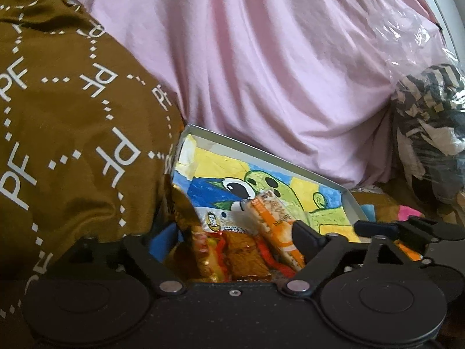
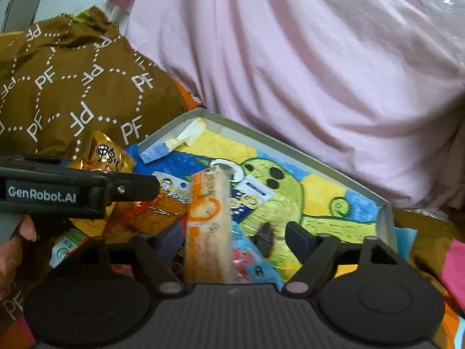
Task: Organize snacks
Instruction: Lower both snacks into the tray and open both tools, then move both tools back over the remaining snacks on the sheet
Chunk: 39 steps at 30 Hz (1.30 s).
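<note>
Both views look into a shallow grey tray [image 2: 290,142] whose floor is lined with a child's painting of a green creature on yellow and blue. The snacks sit bunched at the tray's lower-left end: a long orange-and-white wafer pack [image 2: 207,221], a gold foil packet [image 2: 109,152] near the tray's left corner, red-and-brown wrapped pieces [image 1: 241,254] and a white packet with a printed face [image 1: 213,218].

The right gripper [image 2: 235,237] has its fingers spread wide on either side of the wafer pack, with clear gaps between the pads and the wrapper, so it holds nothing; the pack lies loose, its far end propped on other packets. The left gripper [image 1: 229,232] is also wide open over the same heap, gripping nothing. In the right wrist view it shows as a black finger [image 2: 136,186] reaching in from the left edge, with the person's hand [image 2: 17,241] behind it.

The main risk, as I judge it, is crowding. Both tools hang over one small pile, and their fingers could knock together or shove packets if either closes or shifts. The wafer pack rests tilted and could slide off its perch, or crack if squeezed hard. Glossy wrappers may slip from the pads. A brown patterned bag [image 1: 72,122] and pink cloth [image 2: 290,58] press close on the tray's left and far sides, so a nudged packet could vanish under them. A sideways push on the tray's wall could shift it on the soft surface beneath.
</note>
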Each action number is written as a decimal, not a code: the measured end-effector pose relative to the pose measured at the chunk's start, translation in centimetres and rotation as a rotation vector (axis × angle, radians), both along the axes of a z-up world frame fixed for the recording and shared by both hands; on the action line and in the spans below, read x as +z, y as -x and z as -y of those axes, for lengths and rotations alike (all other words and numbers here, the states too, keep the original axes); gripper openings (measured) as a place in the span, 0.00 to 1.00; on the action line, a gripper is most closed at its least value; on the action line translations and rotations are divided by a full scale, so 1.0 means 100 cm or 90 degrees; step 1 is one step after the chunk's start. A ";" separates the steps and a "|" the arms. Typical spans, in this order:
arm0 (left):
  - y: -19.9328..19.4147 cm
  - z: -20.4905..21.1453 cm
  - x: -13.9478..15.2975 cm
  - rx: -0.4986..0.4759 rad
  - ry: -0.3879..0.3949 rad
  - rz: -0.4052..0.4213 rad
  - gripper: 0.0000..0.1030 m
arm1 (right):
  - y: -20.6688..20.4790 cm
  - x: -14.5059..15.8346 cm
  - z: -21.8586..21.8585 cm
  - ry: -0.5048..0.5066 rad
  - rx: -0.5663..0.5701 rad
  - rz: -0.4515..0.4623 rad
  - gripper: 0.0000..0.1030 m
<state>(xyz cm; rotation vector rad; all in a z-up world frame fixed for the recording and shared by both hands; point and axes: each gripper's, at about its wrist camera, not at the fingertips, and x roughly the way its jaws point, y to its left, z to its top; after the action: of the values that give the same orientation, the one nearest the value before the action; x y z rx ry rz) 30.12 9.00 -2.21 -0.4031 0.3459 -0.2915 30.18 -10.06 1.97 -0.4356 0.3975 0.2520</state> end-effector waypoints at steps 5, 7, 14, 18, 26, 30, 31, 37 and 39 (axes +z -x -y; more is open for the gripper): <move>0.005 0.006 0.006 -0.012 -0.002 -0.027 0.96 | 0.016 0.008 0.019 -0.011 -0.009 0.003 0.84; 0.006 0.010 0.008 -0.014 -0.009 -0.043 0.97 | 0.022 0.010 0.024 -0.014 -0.009 0.001 0.85; 0.012 0.019 0.012 0.000 -0.062 -0.076 0.99 | 0.040 0.014 0.040 -0.031 -0.004 -0.009 0.86; 0.016 0.022 0.018 0.004 -0.077 -0.091 0.99 | 0.049 0.017 0.048 -0.046 -0.004 -0.011 0.89; 0.035 0.031 0.032 0.019 -0.121 -0.099 0.99 | 0.071 0.024 0.063 -0.094 -0.006 -0.009 0.96; 0.050 0.033 0.041 0.024 -0.136 -0.100 0.99 | 0.085 0.027 0.067 -0.113 0.004 -0.012 0.99; 0.054 0.033 0.043 0.024 -0.139 -0.101 0.99 | 0.089 0.027 0.067 -0.118 0.005 -0.014 0.99; 0.077 0.040 0.048 0.021 -0.164 -0.107 0.99 | 0.109 0.026 0.072 -0.157 0.010 -0.032 1.00; 0.083 0.043 0.048 0.021 -0.173 -0.109 0.99 | 0.115 0.024 0.073 -0.166 0.011 -0.041 1.00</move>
<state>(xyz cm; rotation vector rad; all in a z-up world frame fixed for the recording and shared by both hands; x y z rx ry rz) 21.86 4.73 2.61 -0.1657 0.5388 -0.1747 18.66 -17.40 4.34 -0.1751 0.4180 0.3315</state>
